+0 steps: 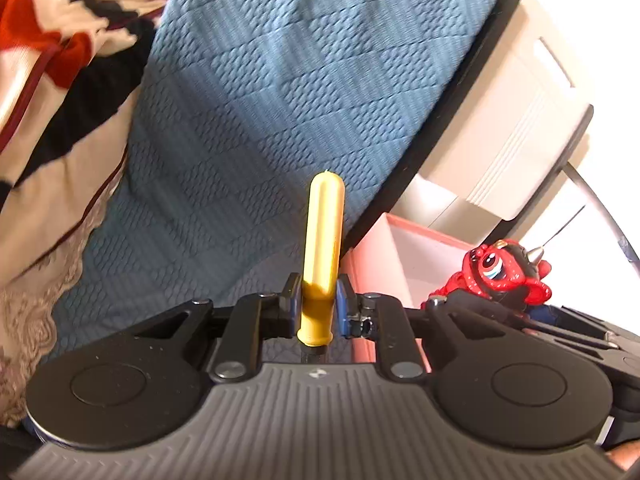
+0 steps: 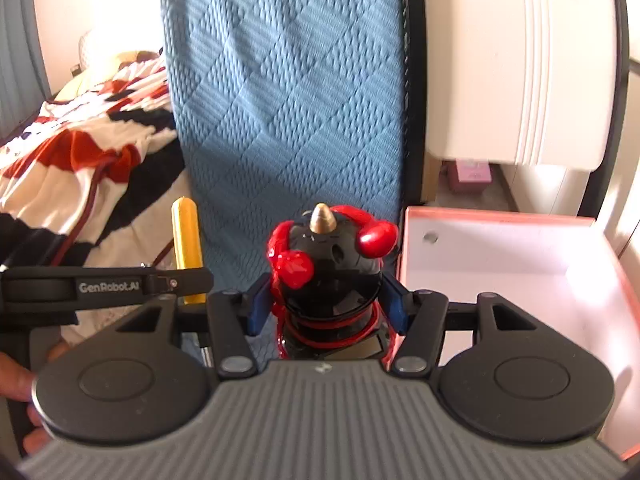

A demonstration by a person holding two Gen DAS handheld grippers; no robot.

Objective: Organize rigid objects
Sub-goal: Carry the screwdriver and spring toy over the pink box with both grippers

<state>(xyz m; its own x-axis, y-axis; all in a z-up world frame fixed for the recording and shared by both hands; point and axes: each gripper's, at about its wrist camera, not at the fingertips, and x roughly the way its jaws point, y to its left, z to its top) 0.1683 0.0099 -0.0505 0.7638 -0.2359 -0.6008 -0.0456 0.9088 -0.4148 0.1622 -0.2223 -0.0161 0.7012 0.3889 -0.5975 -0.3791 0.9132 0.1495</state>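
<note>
My left gripper (image 1: pixel 319 298) is shut on a yellow capsule-shaped tube (image 1: pixel 322 248) that stands upright between its pads, above the blue quilted bedspread (image 1: pixel 280 100). My right gripper (image 2: pixel 326 300) is shut on a red and black toy figure (image 2: pixel 330 272) with a gold cone on its head. In the left wrist view the toy figure (image 1: pixel 496 272) shows at the right, over the pink box (image 1: pixel 400 256). In the right wrist view the yellow tube (image 2: pixel 186 236) and the left gripper's black body (image 2: pixel 108 286) appear at the left.
An open pink box with a white inside (image 2: pixel 500 264) sits right of the toy. A white cabinet (image 2: pixel 520 80) stands behind it. A red, black and white patterned blanket (image 2: pixel 80 160) lies left of the bedspread. A hand (image 2: pixel 16 384) shows at the lower left edge.
</note>
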